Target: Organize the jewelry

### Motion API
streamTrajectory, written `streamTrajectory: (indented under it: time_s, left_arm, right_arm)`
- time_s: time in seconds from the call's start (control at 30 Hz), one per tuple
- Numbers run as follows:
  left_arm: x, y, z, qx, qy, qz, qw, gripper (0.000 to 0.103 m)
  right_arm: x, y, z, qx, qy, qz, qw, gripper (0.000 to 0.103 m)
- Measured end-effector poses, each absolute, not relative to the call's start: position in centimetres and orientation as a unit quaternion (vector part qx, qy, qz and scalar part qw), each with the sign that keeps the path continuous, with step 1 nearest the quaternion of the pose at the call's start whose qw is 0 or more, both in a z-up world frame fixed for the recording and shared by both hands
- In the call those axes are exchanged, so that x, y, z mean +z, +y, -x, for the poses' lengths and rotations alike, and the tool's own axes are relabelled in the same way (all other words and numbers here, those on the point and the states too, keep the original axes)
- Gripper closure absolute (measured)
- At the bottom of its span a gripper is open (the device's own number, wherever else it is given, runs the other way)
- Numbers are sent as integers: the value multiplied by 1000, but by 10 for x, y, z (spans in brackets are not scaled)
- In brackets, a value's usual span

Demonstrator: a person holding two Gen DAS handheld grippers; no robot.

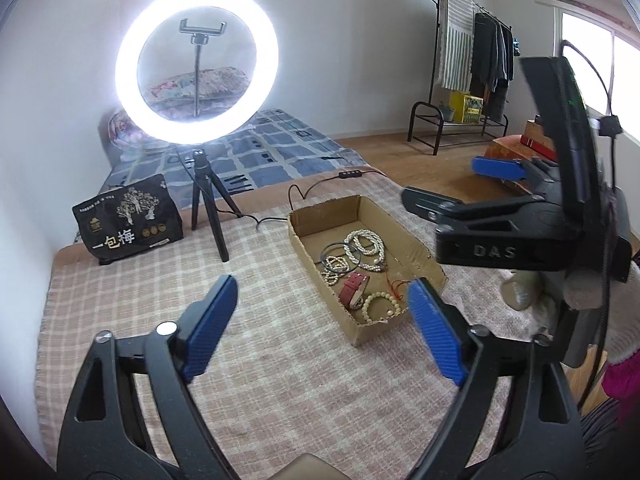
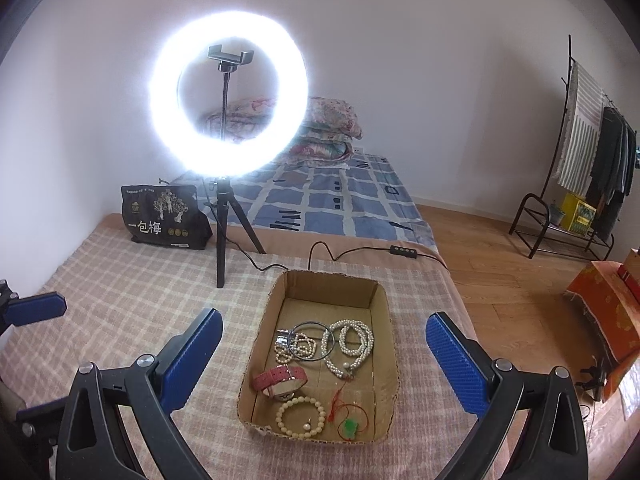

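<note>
Cardboard tray, brown and shallow (image 2: 382,300), sits on the pink-and-cream checked cloth (image 2: 132,292) covering my work surface, and all the jewelry I can see is inside it. Contents from the right wrist view: long white pearl necklace (image 2: 352,342) coiled toward the far right, thin dark metal bangle (image 2: 311,341) overlapping a smaller pearl strand (image 2: 294,346) on the far left, pink leather watch strap (image 2: 280,378) mid-left, cream beaded bracelet (image 2: 301,416) at the near wall, red cord with a green pendant (image 2: 349,420) just beside it on the right. My right gripper (image 2: 324,364) hovers above the tray, blue-padded fingers (image 2: 456,364) spread wide, nothing between them. My left gripper (image 1: 320,332) hangs over the cloth at the tray's near-left side, spread wide too, holding nothing; its right pad overlaps the tray's near corner in the left wrist view, contact unclear. Behind the tray: lit white ring light on a black tripod (image 2: 228,96), its black cable (image 2: 340,254) running past the tray's far edge, and a black printed snack bag (image 2: 166,216) near the wall. Blue patchwork bedding (image 2: 340,196) lies beyond, with a black clothes rack (image 2: 592,152) far right.
</note>
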State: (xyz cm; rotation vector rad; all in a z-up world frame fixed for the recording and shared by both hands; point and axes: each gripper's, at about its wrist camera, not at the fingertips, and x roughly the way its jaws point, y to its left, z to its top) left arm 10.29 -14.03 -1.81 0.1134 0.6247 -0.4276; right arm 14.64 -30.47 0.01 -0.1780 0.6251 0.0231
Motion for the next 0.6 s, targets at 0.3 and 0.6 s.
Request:
streamTrajectory:
  time_s: [0.3, 0.6]
  left_arm:
    - [-21, -126, -98, -191, 299, -65, 933, 8]
    - [-27, -119, -93, -175, 299, -75, 935, 8]
  right_arm:
    - [2, -299, -121, -8, 297, 87, 951, 0]
    - [-12, -300, -103, -32, 302, 72, 950, 0]
